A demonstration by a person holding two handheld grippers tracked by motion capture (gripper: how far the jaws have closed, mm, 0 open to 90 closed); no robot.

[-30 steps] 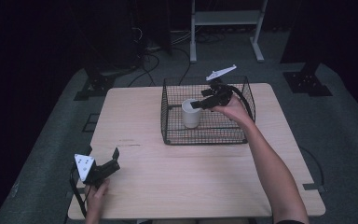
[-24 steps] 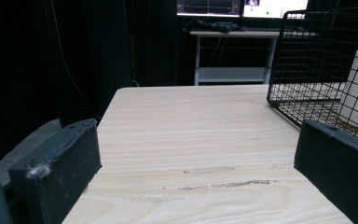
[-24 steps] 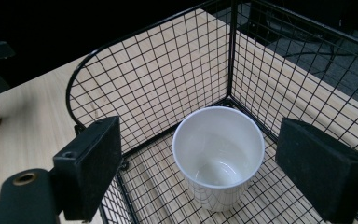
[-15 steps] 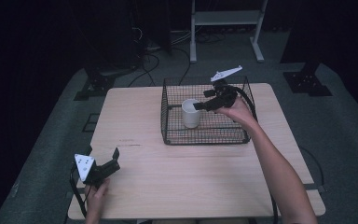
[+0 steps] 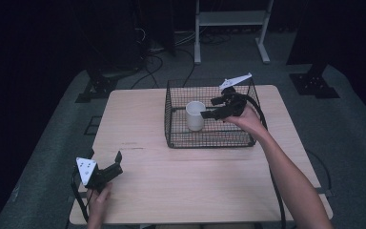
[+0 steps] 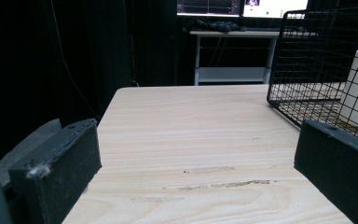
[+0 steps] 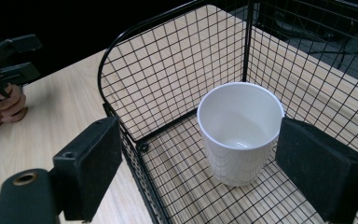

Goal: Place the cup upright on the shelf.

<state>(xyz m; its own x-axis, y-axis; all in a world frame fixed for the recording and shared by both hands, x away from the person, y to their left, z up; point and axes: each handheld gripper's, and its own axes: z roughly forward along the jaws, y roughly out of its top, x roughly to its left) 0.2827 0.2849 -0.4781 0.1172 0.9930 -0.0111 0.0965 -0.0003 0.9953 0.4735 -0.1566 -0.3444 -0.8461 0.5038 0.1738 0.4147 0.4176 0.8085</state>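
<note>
A white cup (image 5: 195, 115) stood upright inside a wire basket (image 5: 208, 139) on the wooden table (image 5: 181, 181). The right gripper (image 5: 208, 114) hovered beside it, jaws apart. The left gripper (image 5: 106, 163) rested near the table's corner, jaws apart.

- The left gripper (image 5: 108, 169) is held low at the near left by the left hand (image 5: 97, 198), its jaws set wide apart and pointed toward the far right.
- The right gripper (image 5: 209, 108) is held at the far right by the right hand (image 5: 244, 119), the forearm stretched out from the near right.
- Its jaws are spread wide and pointed left.
</note>
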